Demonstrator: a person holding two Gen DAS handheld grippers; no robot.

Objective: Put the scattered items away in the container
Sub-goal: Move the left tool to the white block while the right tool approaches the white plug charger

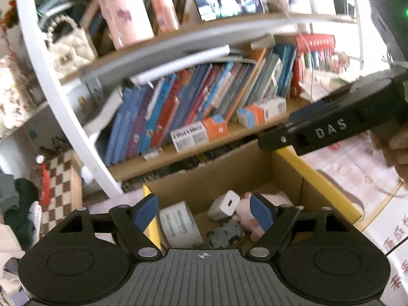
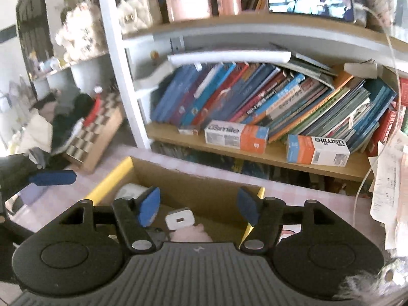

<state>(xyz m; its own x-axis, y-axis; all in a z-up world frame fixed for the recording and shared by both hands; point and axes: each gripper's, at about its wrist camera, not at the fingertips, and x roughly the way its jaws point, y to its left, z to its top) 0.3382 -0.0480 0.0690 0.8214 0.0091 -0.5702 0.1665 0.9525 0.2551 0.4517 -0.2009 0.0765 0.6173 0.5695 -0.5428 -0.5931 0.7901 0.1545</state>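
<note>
Both the left tongs [image 1: 205, 213] and right tongs [image 2: 199, 206] hang released and empty above the cardboard box [image 1: 229, 176]. Inside lie a tape roll [image 1: 178, 225], white charger [image 1: 224, 204] and pink plush toy [image 1: 246, 210].

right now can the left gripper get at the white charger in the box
Probably yes. The left gripper is open and empty above the open-topped cardboard box, and the white charger lies uncovered on top, beside the pink plush. The right gripper hangs off to the side.

Leaning books [image 2: 267, 102] and two toothpaste boxes [image 2: 237, 135] fill the shelf [image 2: 275, 153].
</note>
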